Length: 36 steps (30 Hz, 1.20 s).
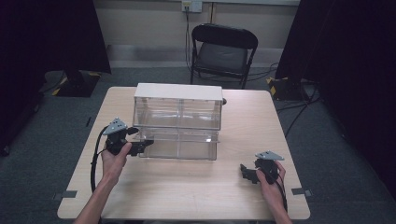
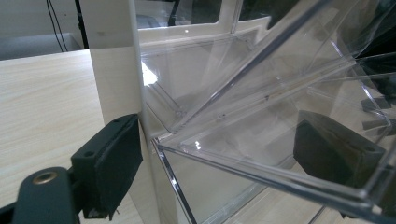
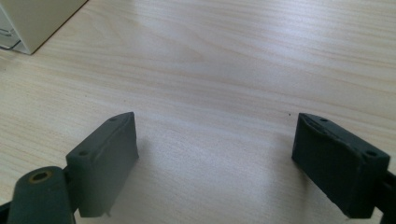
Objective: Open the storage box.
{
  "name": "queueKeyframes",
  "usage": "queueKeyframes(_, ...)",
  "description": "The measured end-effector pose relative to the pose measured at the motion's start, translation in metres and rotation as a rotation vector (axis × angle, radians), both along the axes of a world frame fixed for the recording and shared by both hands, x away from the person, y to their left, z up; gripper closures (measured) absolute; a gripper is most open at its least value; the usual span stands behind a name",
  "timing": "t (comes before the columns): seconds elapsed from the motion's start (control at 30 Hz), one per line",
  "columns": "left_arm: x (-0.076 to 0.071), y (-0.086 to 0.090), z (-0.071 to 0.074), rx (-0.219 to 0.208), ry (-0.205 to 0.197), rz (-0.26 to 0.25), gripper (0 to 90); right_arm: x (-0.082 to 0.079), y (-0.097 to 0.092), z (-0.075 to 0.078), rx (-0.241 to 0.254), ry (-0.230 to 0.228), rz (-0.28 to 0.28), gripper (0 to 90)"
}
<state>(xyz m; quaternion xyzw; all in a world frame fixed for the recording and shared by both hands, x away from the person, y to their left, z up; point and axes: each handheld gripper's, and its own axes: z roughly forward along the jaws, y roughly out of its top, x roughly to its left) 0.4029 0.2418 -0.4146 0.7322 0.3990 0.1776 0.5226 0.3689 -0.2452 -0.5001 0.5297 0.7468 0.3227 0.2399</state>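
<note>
A storage box [image 1: 177, 100] with a white frame and clear plastic drawers stands at the middle of the table. Its lower drawer [image 1: 182, 147] sticks out toward me. My left gripper [image 1: 142, 147] is open at that drawer's left front corner. In the left gripper view the gripper [image 2: 219, 158] straddles the clear drawer wall [image 2: 261, 140]: one jaw is beside the white frame post [image 2: 116, 70], the other shows through the plastic. My right gripper [image 1: 243, 172] hovers open over bare table at the front right, with nothing between the jaws [image 3: 215, 158].
The light wooden table [image 1: 187, 191] has free room in front of the box and to its right. A white corner of the box [image 3: 32, 18] shows far left in the right gripper view. A black folding chair [image 1: 223, 51] stands behind the table.
</note>
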Motion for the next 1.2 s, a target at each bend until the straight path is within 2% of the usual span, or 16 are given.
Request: queueKeyframes(1.2, 0.0018, -0.0014, 0.0031, -0.03, -0.014, 0.009, 12.5, 0.0, 0.0, 0.0, 0.0, 0.0, 0.0, 13.3)
